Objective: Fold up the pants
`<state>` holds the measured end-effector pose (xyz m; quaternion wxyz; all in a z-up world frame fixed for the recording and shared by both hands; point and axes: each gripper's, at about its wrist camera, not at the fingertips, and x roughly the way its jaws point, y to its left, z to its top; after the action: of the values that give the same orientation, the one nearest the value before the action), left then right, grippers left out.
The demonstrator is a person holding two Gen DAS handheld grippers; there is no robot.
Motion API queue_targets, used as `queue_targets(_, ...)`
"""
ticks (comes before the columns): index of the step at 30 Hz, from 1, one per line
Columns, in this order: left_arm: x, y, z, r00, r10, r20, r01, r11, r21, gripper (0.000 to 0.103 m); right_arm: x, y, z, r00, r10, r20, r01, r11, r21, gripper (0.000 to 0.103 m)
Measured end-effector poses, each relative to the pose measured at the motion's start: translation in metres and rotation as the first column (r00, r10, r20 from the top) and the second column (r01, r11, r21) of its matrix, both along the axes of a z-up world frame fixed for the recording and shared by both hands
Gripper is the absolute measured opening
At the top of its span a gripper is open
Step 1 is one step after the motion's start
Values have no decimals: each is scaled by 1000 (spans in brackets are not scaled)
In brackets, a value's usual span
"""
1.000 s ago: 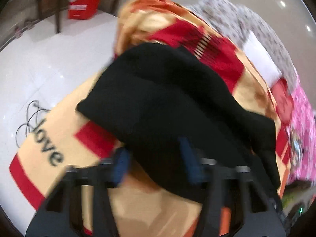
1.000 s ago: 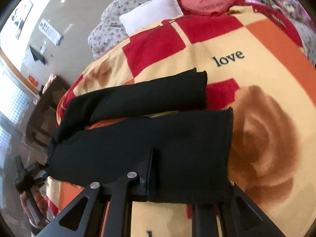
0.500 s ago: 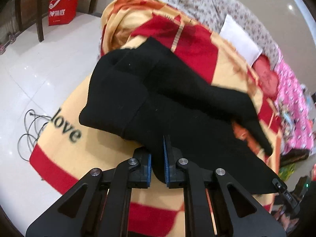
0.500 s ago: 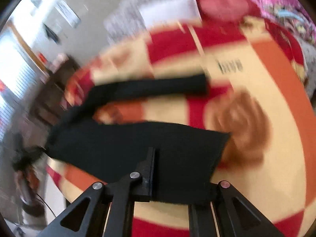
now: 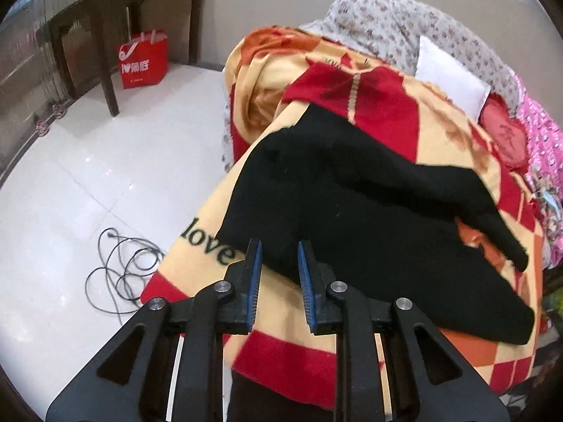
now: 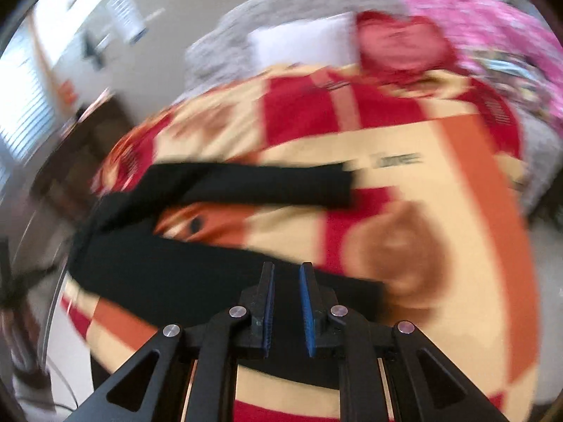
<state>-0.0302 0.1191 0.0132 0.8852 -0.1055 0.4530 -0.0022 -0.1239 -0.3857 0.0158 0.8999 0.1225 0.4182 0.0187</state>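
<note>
From the left wrist camera, the black pants [image 5: 352, 211] lie spread across a red, orange and cream blanket [image 5: 387, 119] on the bed, waist end toward the bed's near-left edge and the two legs running away to the right, the far leg crossing over toward the pink bedding [image 5: 542, 161]. The left gripper [image 5: 278, 256] hangs just above the waist edge with its blue-padded jaws parted and opening; a fold of black cloth sits in the gap between them, but the pads do not press on it. To the left of the bed the white tiled floor [image 5: 88, 161] is wide open, broken only by a loose coil of cable [image 5: 119, 270] near the blanket's corner, a dark wooden table [image 5: 105, 17] and a red paper bag [image 5: 142, 59] beneath it. A white pillow [image 5: 450, 81] and a flowered quilt [image 5: 394, 31] close off the head of the bed. The right wrist camera is badly smeared. The right gripper [image 6: 285, 277] stands over the near leg of the pants [image 6: 197, 274], jaws a little apart and opening, with nothing clamped that I can make out. The far leg lies parallel beyond, a strip of bare blanket [image 6: 422, 147] between the two, and broad clear blanket stretches off to the right.
</note>
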Motion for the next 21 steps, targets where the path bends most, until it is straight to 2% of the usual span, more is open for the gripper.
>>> queue_targets(4,8,-13,-3,999,-38,5,38,999,-4,23,28,50,-29,988,147,-53,-147,989,7,13)
queue_targets(7,24,-28,-21,997,-74,-34,74,997,-14,23,40,67,-54,975,191,-114,-193,981,-7,13)
queue_targets(8,32,-31,-31,995,-73,-65,72,997,-14,23,39,68,-52,978,191,-78,-193,981,-18,14)
queue_targets(10,47,-34,-52,989,-76,-125,74,997,-22,23,46,67,-47,972,199,-122,-200,980,2,14)
queue_targets(12,50,-34,-52,992,-69,-102,68,998,-16,23,56,69,-35,970,225,-91,-226,974,3,14)
queue_targets(14,56,-35,-47,989,-81,-122,79,997,-27,23,70,79,-16,966,258,-31,-259,965,-51,18)
queue_targets(15,60,-35,-43,989,-89,-121,84,995,-47,23,80,84,-8,960,278,-9,-278,958,-69,20)
queue_targets(17,68,-37,-32,992,-89,-92,84,995,-59,24,101,96,10,943,328,54,-322,942,-96,40)
queue_targets(18,74,-40,-25,993,-90,-74,86,995,-58,33,115,103,17,930,358,82,-349,931,-102,44)
queue_targets(19,81,-43,-21,993,-97,-61,93,994,-65,48,129,111,23,915,390,104,-380,919,-102,46)
queue_targets(21,97,-52,-14,990,-135,-36,131,987,-95,61,157,128,27,880,460,117,-450,888,-96,46)
